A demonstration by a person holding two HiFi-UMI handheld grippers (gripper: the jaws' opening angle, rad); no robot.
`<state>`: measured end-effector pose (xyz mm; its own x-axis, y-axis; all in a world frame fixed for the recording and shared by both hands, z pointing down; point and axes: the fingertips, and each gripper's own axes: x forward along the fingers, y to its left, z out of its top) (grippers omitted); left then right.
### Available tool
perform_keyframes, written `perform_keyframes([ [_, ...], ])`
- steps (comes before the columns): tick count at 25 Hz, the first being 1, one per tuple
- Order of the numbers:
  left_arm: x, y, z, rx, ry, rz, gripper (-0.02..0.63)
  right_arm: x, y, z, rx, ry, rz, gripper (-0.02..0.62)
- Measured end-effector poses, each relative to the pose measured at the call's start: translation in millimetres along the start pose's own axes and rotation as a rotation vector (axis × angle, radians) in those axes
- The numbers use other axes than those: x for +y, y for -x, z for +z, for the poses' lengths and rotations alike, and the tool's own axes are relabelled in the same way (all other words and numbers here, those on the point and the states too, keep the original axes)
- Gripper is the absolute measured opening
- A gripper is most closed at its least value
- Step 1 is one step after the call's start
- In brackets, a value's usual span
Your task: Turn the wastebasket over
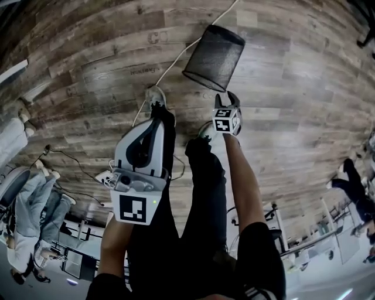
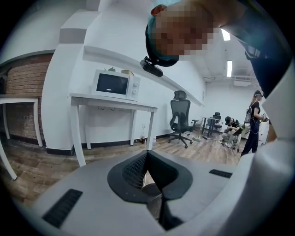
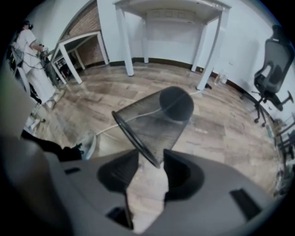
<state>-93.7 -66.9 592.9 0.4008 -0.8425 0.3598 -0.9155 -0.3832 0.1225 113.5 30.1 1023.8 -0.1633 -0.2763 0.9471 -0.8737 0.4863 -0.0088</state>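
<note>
The black mesh wastebasket (image 1: 214, 55) lies tilted on the wooden floor, its wide rim towards me and its closed base away. In the right gripper view the wastebasket (image 3: 154, 120) fills the middle, and the low edge of its rim reaches between the jaws. My right gripper (image 1: 226, 98) points steeply down just short of that rim. The right gripper (image 3: 147, 170) stands open, and its pads do not press on the mesh. Further left, my left gripper (image 1: 157, 114) is held over my leg, away from the basket. That left gripper (image 2: 147, 173) is shut with nothing in it.
A white cable (image 1: 170, 64) runs across the floor past the basket towards a shoe (image 1: 155, 96). White tables (image 3: 166, 9) and an office chair (image 3: 274, 69) stand beyond. A microwave (image 2: 115, 84) sits on a white table. People sit at the room's edges.
</note>
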Motion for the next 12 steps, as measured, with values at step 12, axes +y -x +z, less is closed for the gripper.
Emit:
perform_keyframes([
  [12, 1, 4, -23, 0.028, 0.021, 0.007, 0.035, 4, -27, 1, 0.042, 0.045, -0.027, 0.126],
])
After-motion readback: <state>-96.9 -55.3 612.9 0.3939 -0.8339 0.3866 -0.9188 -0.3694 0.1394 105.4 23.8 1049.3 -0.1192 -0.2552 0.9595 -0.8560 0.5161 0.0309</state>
